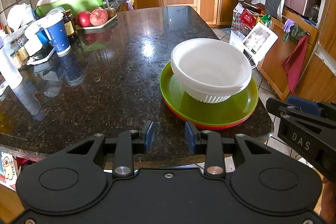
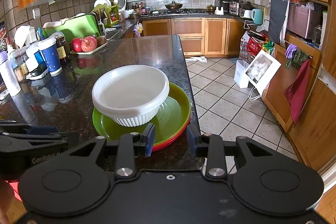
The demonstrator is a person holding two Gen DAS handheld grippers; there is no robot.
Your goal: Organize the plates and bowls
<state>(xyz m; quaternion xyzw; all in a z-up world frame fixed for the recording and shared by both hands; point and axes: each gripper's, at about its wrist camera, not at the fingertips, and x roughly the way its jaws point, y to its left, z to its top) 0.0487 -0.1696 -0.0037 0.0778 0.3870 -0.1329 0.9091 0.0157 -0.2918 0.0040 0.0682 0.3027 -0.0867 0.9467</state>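
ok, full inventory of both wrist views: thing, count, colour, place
ribbed plastic bowls: nested stack, count unclear, white, tilted on the plates
round plastic plates: stack, green on top, red and orange rims below, near right corner of the counter
dark granite counter: one, speckled brown-black
paper cup with lid: one, blue, counter's left side
apples: at least two, red, on a tray at the far left
cutting board: one, green, behind the tray
apron: one, dark, hanging at right
left gripper: black, blue fingers, open, empty
right gripper: same, open, empty
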